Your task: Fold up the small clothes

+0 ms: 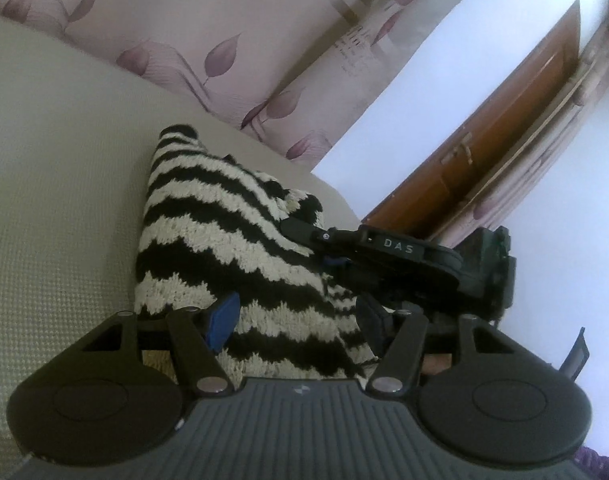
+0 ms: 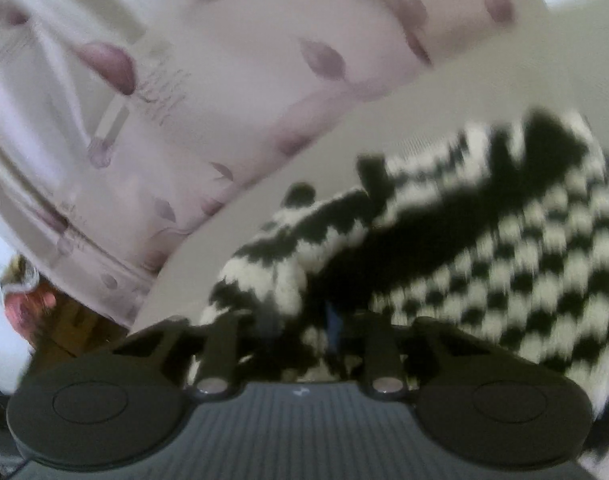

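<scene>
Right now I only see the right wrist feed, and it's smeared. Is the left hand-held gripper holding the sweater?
Observer: No. The left hand-held gripper is open, with a finger on either side of the striped sweater.
Operator: Where is my right one gripping?
Observer: The right hand-held gripper is pinching a raised fold at the sweater's right edge.
Operator: What's beyond that edge?
Observer: A brown wooden door, well behind.
</scene>
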Available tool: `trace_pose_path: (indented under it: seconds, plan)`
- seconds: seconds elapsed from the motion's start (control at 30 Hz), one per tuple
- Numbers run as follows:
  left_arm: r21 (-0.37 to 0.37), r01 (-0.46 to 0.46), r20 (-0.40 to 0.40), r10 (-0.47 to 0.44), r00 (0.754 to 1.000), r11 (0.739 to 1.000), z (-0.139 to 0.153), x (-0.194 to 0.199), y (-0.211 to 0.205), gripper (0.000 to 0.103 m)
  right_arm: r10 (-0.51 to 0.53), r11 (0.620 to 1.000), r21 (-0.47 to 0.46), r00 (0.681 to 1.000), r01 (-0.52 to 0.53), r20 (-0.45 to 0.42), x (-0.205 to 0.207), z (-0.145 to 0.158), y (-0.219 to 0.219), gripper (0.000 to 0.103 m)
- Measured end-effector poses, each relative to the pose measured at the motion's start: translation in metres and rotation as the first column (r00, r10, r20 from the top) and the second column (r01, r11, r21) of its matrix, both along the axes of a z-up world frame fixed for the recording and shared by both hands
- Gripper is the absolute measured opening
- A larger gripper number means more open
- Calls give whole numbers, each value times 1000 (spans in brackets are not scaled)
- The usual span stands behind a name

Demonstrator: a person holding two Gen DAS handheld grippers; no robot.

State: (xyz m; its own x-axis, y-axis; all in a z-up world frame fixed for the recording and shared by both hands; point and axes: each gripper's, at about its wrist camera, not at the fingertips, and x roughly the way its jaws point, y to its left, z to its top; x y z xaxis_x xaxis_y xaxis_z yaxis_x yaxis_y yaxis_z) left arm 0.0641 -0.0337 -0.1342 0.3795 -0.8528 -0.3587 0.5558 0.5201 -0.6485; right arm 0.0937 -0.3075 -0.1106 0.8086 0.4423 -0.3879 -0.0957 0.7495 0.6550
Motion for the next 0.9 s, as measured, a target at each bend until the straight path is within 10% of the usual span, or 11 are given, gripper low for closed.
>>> trace_pose_path:
  seconds: [0.37, 0.7, 0.9]
  plan:
    - [-23, 26, 124, -23, 992, 999, 44, -15, -39, 86, -9, 993, -118, 998, 16, 58, -1, 54, -100, 16]
    - [86, 58, 221, -76, 972, 995, 36, -15, -112, 86, 4, 985, -170, 999, -12, -46, 10, 7, -153, 16]
    - [164, 104, 204, -137, 969, 981, 17, -9, -131, 50, -19, 980, -198, 999, 11, -37, 12, 2, -153, 20]
